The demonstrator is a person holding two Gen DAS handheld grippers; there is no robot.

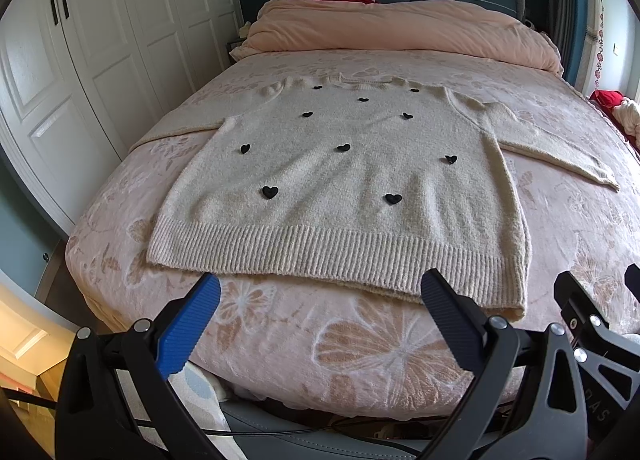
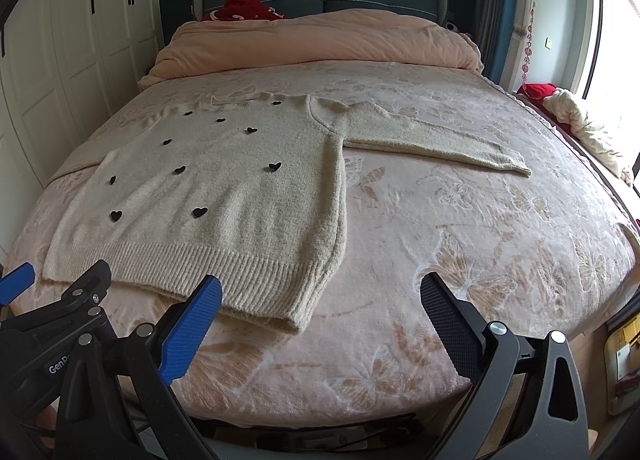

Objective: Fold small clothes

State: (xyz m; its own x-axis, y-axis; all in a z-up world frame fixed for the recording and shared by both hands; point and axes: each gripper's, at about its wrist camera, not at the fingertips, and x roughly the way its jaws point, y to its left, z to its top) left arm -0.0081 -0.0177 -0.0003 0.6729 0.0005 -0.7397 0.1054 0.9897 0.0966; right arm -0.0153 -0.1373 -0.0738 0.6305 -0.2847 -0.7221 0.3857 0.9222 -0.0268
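bed (image 1: pixel 280 340): sweater (image 1: pixel 340 188) flat, beyond spread fingers (image 1: pixel 192 324).

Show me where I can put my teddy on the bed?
Free: the blanket right of the sweater, below its sleeve. Also the strip between the hem and the bed's near edge. Crowded: the folded duvet by the headboard.

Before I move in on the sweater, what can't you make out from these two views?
- The sweater: its left sleeve blends into the bedspread in both views; cuff unclear.
- Its back layer and underside: covered by the front.
- The neckline: too far and flattened to read.
- Hem corner nearest the right gripper: partly behind its blue finger.
- Left gripper: open, touching nothing.
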